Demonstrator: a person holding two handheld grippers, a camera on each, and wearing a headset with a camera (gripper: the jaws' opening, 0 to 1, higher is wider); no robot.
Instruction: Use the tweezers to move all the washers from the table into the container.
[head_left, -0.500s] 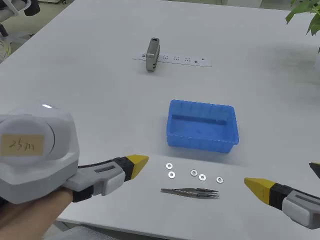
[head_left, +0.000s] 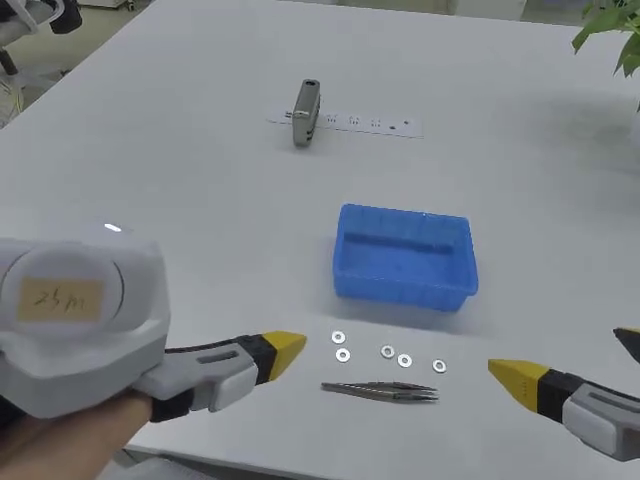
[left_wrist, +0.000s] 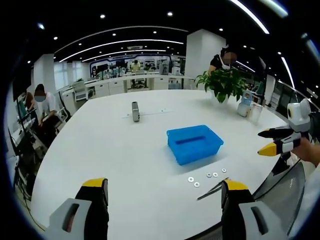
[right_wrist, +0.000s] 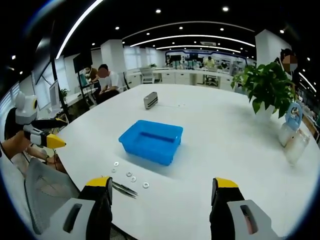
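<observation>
Table (head_left: 200, 200): white and flat. A wide bare area lies to the left of the container (head_left: 400, 285) and behind it, up to the power strip (head_left: 360, 121) and the grey block (head_left: 305, 110) at its end.

Container: blue, open-topped, standing square on the table well inside all edges.

Washers (head_left: 387, 351): five, flat on the table in a loose row just in front of the container's front wall. None touches another.

Tweezers (head_left: 380, 390): flat on the table just in front of the washers, roughly parallel to the near table edge and close to it. Neither gripper touches them.

Left gripper (left_wrist: 164, 187): jaws stand wide apart, holding nothing. In the head view its yellow tip sits near the leftmost washer, over the near edge zone.

Right gripper (right_wrist: 162, 183): jaws spread wide, empty. It is to the right of the tweezers and apart from them.

Plant (head_left: 610, 25): at the far right corner, well apart from the work.
</observation>
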